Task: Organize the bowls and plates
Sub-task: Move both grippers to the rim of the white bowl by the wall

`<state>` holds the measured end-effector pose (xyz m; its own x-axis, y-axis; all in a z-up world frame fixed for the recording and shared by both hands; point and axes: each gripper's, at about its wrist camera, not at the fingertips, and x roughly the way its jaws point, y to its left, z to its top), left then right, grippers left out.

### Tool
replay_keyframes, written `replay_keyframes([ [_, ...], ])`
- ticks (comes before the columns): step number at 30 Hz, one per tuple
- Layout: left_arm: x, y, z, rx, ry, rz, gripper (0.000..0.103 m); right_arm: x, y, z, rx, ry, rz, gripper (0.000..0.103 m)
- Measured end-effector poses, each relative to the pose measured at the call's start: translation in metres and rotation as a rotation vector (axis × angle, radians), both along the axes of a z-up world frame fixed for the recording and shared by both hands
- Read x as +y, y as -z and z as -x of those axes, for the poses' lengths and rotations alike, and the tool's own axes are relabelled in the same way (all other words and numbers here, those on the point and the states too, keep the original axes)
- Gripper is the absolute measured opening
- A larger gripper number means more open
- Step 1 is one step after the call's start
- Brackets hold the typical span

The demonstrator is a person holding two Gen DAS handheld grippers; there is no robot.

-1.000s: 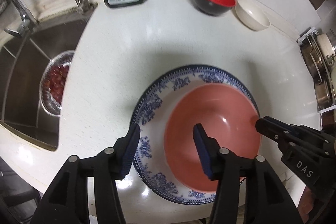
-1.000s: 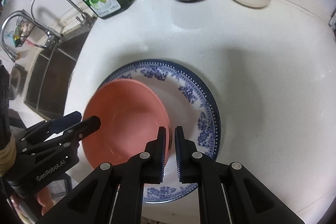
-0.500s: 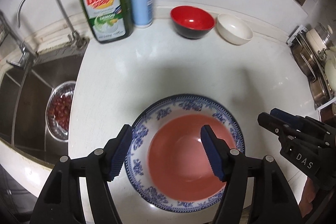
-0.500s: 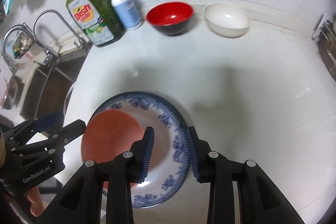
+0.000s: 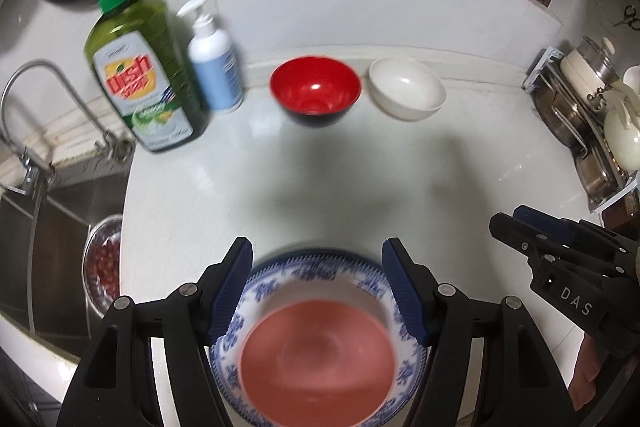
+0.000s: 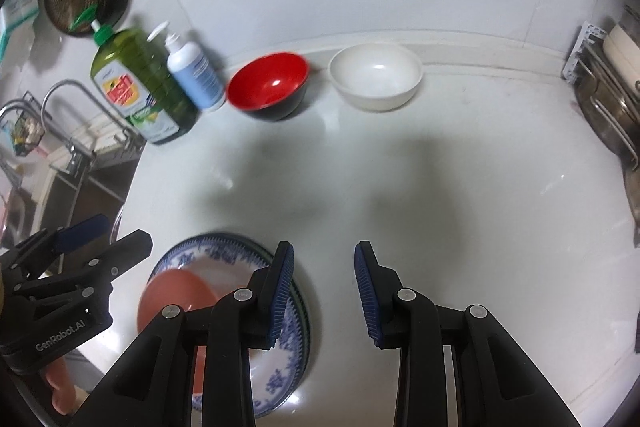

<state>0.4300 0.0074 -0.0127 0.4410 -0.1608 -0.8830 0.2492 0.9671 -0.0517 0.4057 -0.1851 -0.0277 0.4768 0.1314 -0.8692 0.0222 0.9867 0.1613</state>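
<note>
A pink plate (image 5: 320, 355) lies inside a larger blue-and-white patterned plate (image 5: 260, 295) near the front of the white counter (image 5: 280, 179). My left gripper (image 5: 317, 259) hangs open above their far rim, touching nothing. My right gripper (image 6: 324, 255) is open over bare counter, just right of the patterned plate (image 6: 280, 379) and the pink plate (image 6: 176, 291). A red-and-black bowl (image 5: 316, 91) and a white bowl (image 5: 406, 89) stand side by side at the back wall. Each gripper shows in the other's view: the right gripper (image 5: 506, 219) and the left gripper (image 6: 124, 233).
A green dish-soap bottle (image 5: 144, 79) and a white pump bottle (image 5: 214, 67) stand at the back left. The sink (image 5: 52, 227) with its tap (image 5: 40, 95) lies left, holding a metal strainer of red fruit (image 5: 102, 267). A rack of pots (image 5: 592, 115) fills the right edge.
Both grippers have risen and drawn back from the plates. The right gripper was shut at the pink plate's rim and now stands open, clear of it. The left jaws stand wider.
</note>
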Motion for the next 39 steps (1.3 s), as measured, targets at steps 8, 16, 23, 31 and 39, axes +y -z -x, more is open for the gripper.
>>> replay_keyframes([
  [8,-0.023,-0.007,-0.025,-0.005,0.020,0.001,0.067,-0.022,-0.011,-0.023,-0.026,0.022,-0.011,0.033],
  [16,-0.044,-0.008,-0.062,-0.005,0.059,-0.003,0.066,-0.037,-0.015,-0.055,-0.043,0.038,-0.010,0.033],
  [23,-0.071,-0.004,-0.105,-0.011,0.120,-0.024,0.066,-0.053,-0.015,-0.096,-0.045,0.069,-0.011,0.033],
  [31,-0.098,0.005,-0.159,-0.002,0.163,-0.016,0.066,-0.071,-0.004,-0.145,-0.015,0.115,-0.021,0.033],
  [39,-0.123,0.029,-0.207,0.044,0.202,-0.025,0.063,-0.086,0.013,-0.182,0.016,0.164,-0.039,0.033],
])
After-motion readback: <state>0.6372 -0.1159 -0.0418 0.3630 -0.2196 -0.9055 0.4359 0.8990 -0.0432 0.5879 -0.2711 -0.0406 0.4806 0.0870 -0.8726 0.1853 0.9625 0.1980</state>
